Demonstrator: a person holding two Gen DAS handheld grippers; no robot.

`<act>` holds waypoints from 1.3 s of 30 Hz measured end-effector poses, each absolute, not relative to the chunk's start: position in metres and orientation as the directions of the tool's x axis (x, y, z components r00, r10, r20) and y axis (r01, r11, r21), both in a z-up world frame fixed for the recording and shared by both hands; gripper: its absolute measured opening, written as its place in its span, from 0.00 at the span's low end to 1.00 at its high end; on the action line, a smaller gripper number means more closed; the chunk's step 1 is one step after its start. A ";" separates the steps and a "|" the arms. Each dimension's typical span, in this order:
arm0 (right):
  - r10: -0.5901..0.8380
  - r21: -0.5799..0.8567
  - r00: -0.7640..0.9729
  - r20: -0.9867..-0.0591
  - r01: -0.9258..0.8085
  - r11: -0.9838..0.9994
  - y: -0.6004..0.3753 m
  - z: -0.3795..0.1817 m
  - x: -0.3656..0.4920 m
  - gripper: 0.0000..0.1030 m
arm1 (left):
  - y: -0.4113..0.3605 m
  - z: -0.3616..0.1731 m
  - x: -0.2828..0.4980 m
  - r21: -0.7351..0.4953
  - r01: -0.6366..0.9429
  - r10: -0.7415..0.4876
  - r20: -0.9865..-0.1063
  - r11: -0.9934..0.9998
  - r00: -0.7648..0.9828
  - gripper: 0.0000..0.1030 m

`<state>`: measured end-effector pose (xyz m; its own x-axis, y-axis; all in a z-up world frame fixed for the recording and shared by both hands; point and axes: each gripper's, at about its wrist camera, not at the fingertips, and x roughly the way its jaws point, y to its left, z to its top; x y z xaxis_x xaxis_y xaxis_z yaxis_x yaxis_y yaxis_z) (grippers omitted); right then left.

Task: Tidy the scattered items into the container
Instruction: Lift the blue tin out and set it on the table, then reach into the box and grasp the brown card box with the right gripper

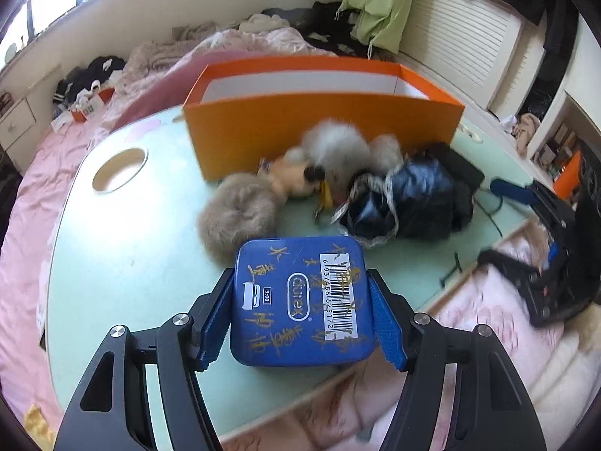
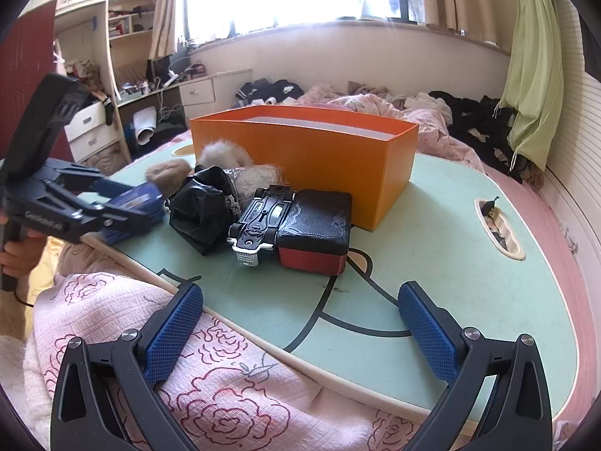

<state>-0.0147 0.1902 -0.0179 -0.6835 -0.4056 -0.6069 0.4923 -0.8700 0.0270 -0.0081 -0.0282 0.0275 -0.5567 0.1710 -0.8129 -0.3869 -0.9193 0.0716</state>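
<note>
Two pads of left claw [image 1: 300, 300] clamping blue tin [image 1: 302, 300], right claw [image 2: 300, 338] agape

Two wrist views down over one orange box [image 1: 323, 127].

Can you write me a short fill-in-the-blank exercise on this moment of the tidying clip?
1. The left gripper is shut on a flat ____ metal tin.
2. The right gripper holds ____.
3. The rectangular orange cardboard box stands on the pale ____ tabletop.
4. The upturned toy car lies against a black-and-____ case.

Missing words: blue; nothing; green; red
</note>
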 end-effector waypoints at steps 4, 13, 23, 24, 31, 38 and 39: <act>-0.405 0.026 -0.683 -0.608 0.492 -0.870 0.190 -0.018 -0.014 1.00 | -0.019 0.036 -0.009 0.070 -0.386 0.214 -0.735 -0.920 -0.644 0.65; -0.405 0.026 -0.683 -0.608 0.493 -0.870 0.190 -0.018 -0.014 1.00 | -0.044 0.039 0.028 0.101 -0.301 0.159 -0.668 -0.948 -0.727 0.79; -0.406 0.026 -0.683 -0.608 0.493 -0.869 0.190 -0.018 -0.014 1.00 | -0.043 0.006 0.032 0.101 -0.235 0.127 -0.607 -0.967 -0.785 0.92; -0.406 0.026 -0.683 -0.608 0.493 -0.869 0.190 -0.018 -0.015 1.00 | -0.043 0.003 0.034 0.103 -0.230 0.130 -0.578 -0.968 -0.806 0.95; -0.401 0.022 -0.684 -0.610 0.492 -0.871 0.190 -0.018 -0.015 1.00 | -0.043 -0.001 0.034 0.101 -0.202 0.121 -0.519 -0.974 -0.846 1.00; -0.436 0.107 -0.643 -0.630 0.484 -0.868 0.193 -0.004 -0.029 1.00 | -0.043 -0.002 0.033 0.101 -0.201 0.122 -0.516 -0.974 -0.848 1.00; -0.459 0.141 -0.639 -0.617 0.484 -0.863 0.195 0.003 -0.032 1.00 | -0.043 -0.002 0.033 0.101 -0.202 0.122 -0.515 -0.974 -0.848 1.00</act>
<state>-0.0323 0.1948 0.0034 -0.6391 -0.4590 -0.6171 0.4844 -0.8635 0.1405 0.0329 -0.0428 -0.0021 -0.8484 0.1223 -0.5150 -0.2015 -0.9743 0.1006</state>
